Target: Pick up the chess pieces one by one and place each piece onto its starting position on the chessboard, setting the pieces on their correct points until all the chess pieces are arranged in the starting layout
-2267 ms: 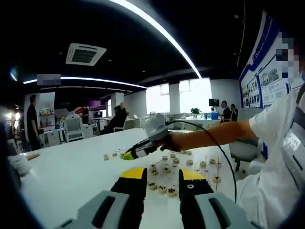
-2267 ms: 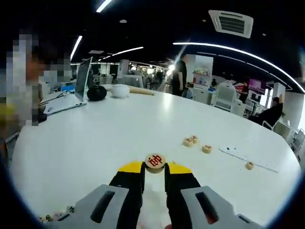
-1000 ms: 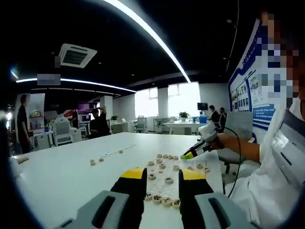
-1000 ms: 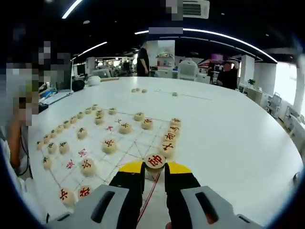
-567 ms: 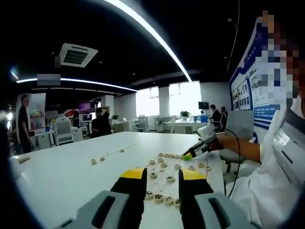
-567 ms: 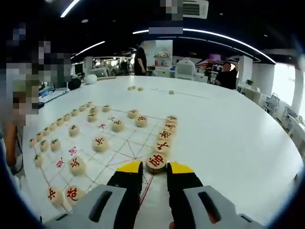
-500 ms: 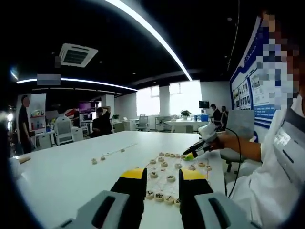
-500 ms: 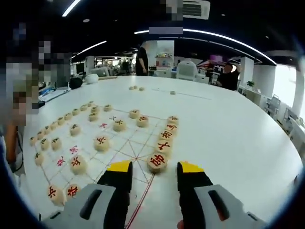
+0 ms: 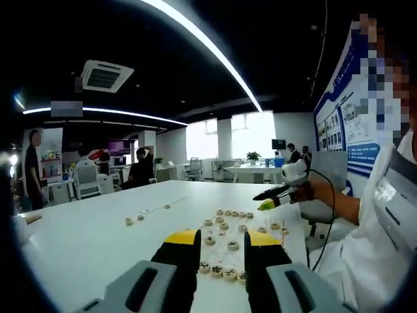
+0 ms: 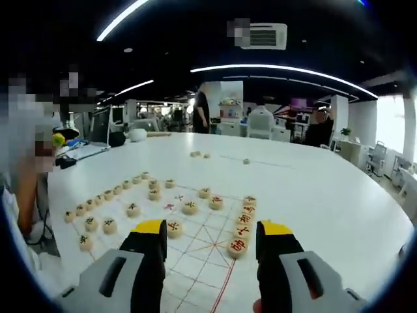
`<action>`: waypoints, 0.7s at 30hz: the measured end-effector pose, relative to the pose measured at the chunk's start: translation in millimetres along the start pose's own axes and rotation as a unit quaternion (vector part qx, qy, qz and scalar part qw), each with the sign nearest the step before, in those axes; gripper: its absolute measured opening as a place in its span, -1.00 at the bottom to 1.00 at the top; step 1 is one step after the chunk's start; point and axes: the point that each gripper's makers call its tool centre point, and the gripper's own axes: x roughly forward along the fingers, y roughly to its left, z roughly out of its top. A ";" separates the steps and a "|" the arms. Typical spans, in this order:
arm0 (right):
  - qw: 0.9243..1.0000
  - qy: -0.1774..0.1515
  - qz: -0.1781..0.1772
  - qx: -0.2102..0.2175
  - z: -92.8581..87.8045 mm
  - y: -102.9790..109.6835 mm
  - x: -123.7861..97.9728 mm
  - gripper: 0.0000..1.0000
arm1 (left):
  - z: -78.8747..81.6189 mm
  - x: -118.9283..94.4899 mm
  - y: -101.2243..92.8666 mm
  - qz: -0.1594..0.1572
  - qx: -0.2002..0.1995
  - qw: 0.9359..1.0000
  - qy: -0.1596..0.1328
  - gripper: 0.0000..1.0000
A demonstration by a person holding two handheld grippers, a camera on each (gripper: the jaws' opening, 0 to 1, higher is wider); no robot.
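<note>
The chessboard (image 10: 203, 255) is a white sheet with red lines on the white table. Round wooden pieces stand on it: a row with dark characters (image 10: 86, 208) at the left and a column with red characters (image 10: 245, 210) at the right. The nearest red-marked piece (image 10: 238, 246) stands on the board's right edge line, between and beyond my right gripper (image 10: 214, 229), which is open and raised above it. From the left gripper view the board (image 9: 249, 242) lies ahead with pieces (image 9: 229, 245) on it. My left gripper (image 9: 223, 238) hangs open and holds nothing. The right gripper (image 9: 273, 194) hovers over the board's far side.
Loose pieces (image 10: 195, 154) lie farther out on the table, also seen as loose pieces (image 9: 128, 221) from the left. A laptop (image 10: 101, 127), a black bowl (image 10: 117, 138) and a white bowl (image 10: 138, 135) sit at the far left. People stand and sit beyond the table.
My right gripper carried the red-marked piece to the board, set it on the right edge line, opened, and has lifted away. The left gripper has barely moved.
</note>
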 end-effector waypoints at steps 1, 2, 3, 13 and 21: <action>1.000 -0.005 0.001 -0.010 8.7 2.3 0.9 0.10 | 0.1 -0.1 0.2 0.000 0.000 1.000 0.000 -0.43; 1.000 -0.008 0.001 -0.017 14.7 3.0 2.4 0.07 | 0.2 -0.2 0.2 0.001 0.001 1.000 0.000 -0.43; 1.000 -0.012 0.001 -0.022 20.0 4.1 4.3 0.05 | 0.2 -0.2 0.0 0.000 0.001 1.000 0.000 -0.43; 0.998 -0.011 0.022 -0.049 47.8 12.3 37.7 -0.19 | 0.7 -1.9 1.1 0.003 0.001 1.000 -0.002 -0.43; 0.998 -0.009 0.044 -0.048 72.6 12.1 66.7 -0.21 | -0.3 -0.8 2.1 0.003 0.000 1.000 0.000 -0.43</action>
